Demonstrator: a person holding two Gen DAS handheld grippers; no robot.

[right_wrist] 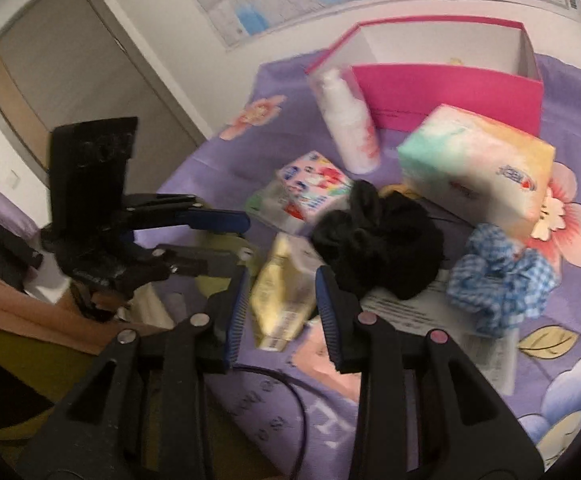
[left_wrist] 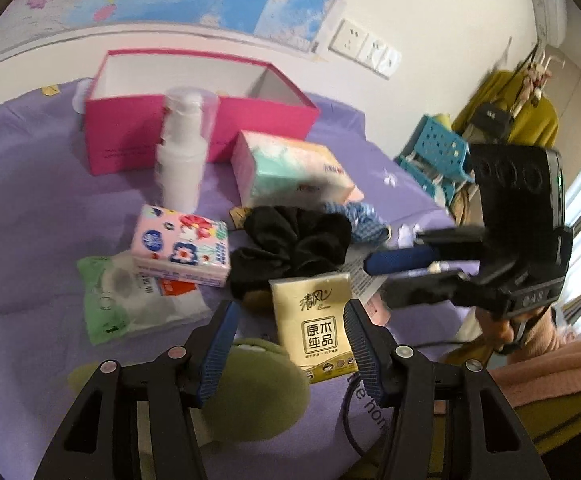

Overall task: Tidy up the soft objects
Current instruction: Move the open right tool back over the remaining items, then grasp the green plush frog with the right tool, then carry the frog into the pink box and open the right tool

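Observation:
A yellow tissue pack (left_wrist: 314,320) (right_wrist: 286,300) lies on the purple floral sheet (left_wrist: 30,240). My left gripper (left_wrist: 290,306) (right_wrist: 246,238) hangs open over it, its pads clear of the pack, with a green round puff (left_wrist: 258,392) below. My right gripper (right_wrist: 282,276) (left_wrist: 374,272) comes in from the right, jaws narrowly apart and empty. Behind the pack lie a black scrunchie (left_wrist: 290,244) (right_wrist: 382,240), a blue checked scrunchie (left_wrist: 364,220) (right_wrist: 498,280), a small floral tissue pack (left_wrist: 182,248) (right_wrist: 314,192) and a large tissue pack (left_wrist: 294,172) (right_wrist: 478,164). An open pink box (left_wrist: 202,128) (right_wrist: 450,92) stands at the back.
A white pump bottle (left_wrist: 182,152) (right_wrist: 350,128) stands in front of the box. A green and white packet (left_wrist: 130,304) lies at the left. A printed paper (right_wrist: 430,308) and a black cable (right_wrist: 290,392) lie near me. A person's pink sleeve (left_wrist: 550,368) is at the right.

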